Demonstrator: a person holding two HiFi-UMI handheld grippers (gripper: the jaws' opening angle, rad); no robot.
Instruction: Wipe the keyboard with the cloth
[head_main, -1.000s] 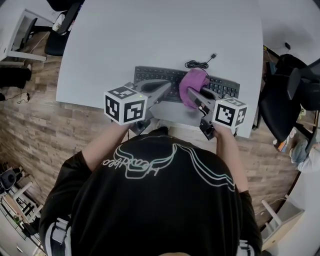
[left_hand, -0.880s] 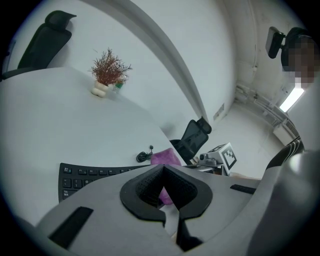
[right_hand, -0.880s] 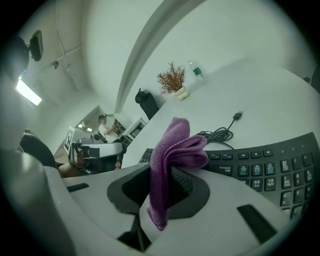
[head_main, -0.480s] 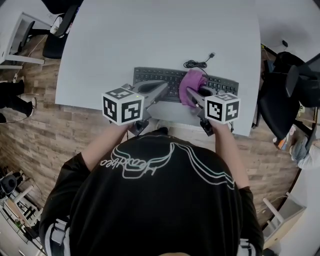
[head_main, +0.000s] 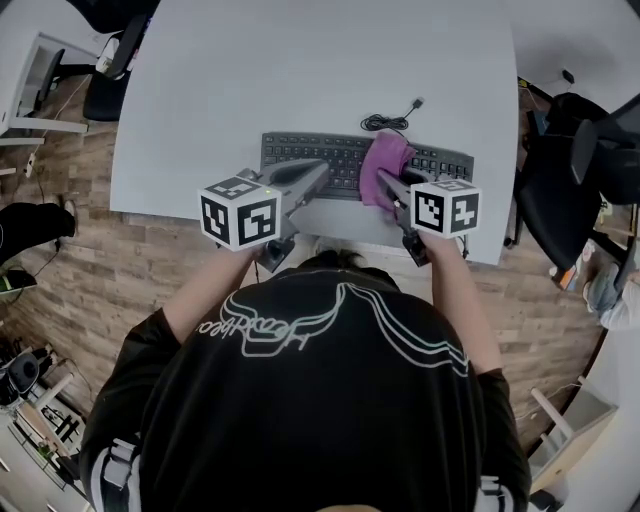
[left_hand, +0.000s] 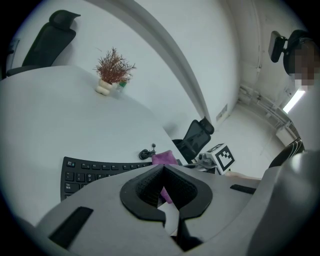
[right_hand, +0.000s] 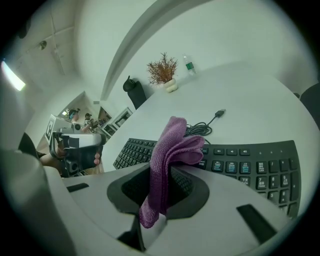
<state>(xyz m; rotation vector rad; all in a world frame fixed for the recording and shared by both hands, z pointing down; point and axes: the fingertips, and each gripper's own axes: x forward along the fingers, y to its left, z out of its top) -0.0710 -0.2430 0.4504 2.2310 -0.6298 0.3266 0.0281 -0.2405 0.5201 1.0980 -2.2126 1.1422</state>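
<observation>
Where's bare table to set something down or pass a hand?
Free: the broad table beyond the keyboard, out to the plant at the far end, and the strip left of the keyboard. Crowded: the near edge, where the left gripper and the right gripper with the cloth sit over the keyboard, and the coiled cable behind it.

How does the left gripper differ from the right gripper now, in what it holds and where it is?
The left gripper has its fingers together on nothing; the right gripper is shut on the purple cloth, which sticks up between its fingers. The left gripper is over the left half of the black keyboard; the right gripper is nearer its middle. Both point away from the person, across the keyboard.
</observation>
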